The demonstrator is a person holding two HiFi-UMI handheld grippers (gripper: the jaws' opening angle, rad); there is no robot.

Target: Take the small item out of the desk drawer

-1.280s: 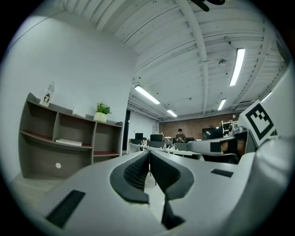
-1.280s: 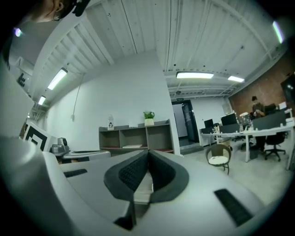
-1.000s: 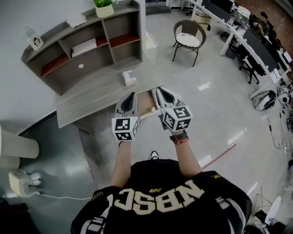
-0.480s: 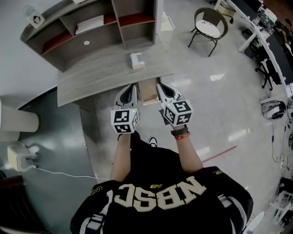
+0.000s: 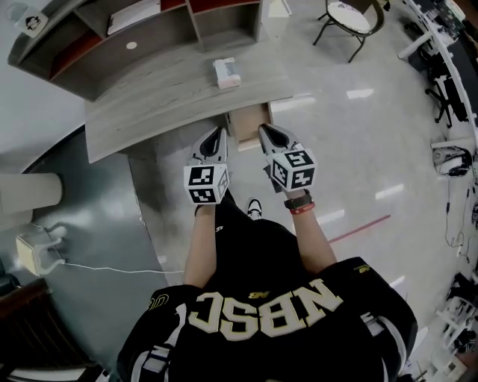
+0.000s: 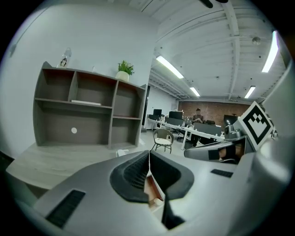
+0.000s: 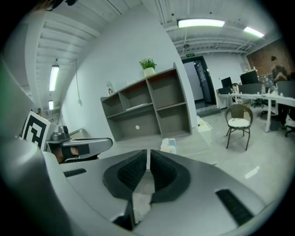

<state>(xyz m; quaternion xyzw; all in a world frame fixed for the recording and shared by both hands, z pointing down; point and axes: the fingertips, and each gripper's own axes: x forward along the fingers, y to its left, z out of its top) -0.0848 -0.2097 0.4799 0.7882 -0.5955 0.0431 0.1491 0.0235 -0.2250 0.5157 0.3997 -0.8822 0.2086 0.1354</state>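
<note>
The grey desk [image 5: 149,112] has its drawer [image 5: 245,128] pulled partly out, pale wood showing inside; I cannot make out any small item in it. My left gripper [image 5: 216,134] hangs just short of the drawer's left corner, and its pads [image 6: 138,173] are shut with nothing between them. My right gripper [image 5: 264,130] sits level with it at the drawer's right corner. Its jaws are just starting to open, only a thin slit between the pads [image 7: 163,173], and they hold nothing. The drawer's brown inside [image 6: 152,191] shows below the left jaws.
A tissue box [image 5: 226,72] lies on the desk top above the drawer. A grey shelf unit [image 5: 149,30] stands at the desk's back. A round chair [image 5: 355,19] stands at the far right, and a white device with a cable [image 5: 33,250] sits on the floor at left.
Both grippers have drawn back from beside the drawer to just in front of it. The desk has slid up in the head view. The drawer stays open.
</note>
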